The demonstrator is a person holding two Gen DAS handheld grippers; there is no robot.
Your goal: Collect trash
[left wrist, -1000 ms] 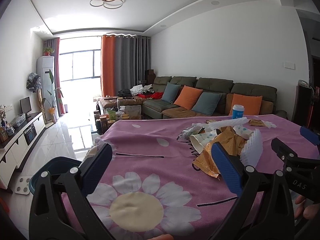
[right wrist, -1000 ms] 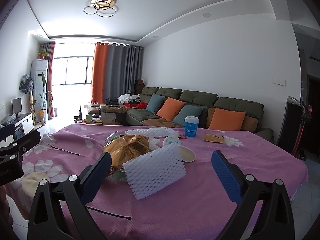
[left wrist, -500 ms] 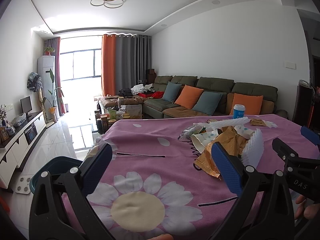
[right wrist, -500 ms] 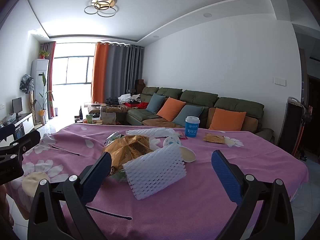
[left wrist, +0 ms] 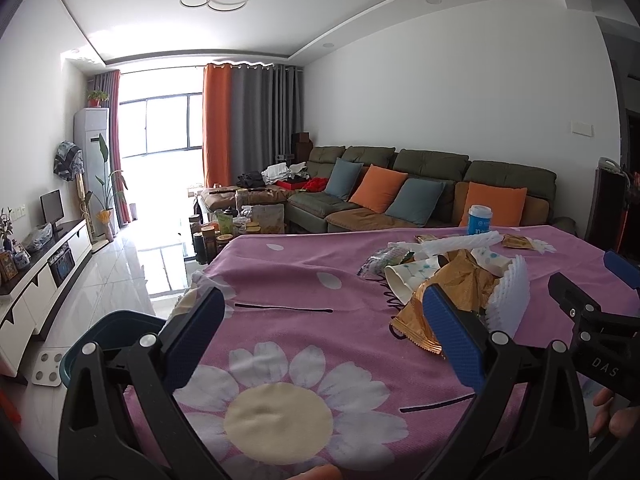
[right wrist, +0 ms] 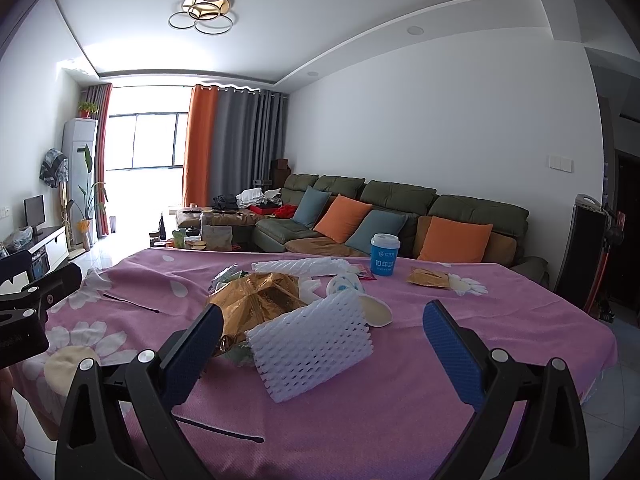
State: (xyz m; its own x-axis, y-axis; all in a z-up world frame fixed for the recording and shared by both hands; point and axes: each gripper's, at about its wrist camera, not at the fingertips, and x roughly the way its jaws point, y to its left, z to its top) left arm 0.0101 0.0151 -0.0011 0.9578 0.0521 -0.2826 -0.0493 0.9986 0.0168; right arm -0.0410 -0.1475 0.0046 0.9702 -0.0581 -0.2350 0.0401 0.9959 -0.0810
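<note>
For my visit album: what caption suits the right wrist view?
Open right gripper faces a white foam net sleeve and crumpled gold foil wrapper on the pink flowered tablecloth.

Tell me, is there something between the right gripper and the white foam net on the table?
Nothing visible. The right gripper is open and the white foam net lies just ahead of its fingers on the pink tablecloth. The gold wrapper sits behind and left of the net, not in the way.

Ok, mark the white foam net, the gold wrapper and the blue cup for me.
white foam net [right wrist: 316, 340], right wrist view, middle of its mesh face.
gold wrapper [right wrist: 260, 300], right wrist view, crumpled top.
blue cup [right wrist: 383, 258], right wrist view, printed side.
</note>
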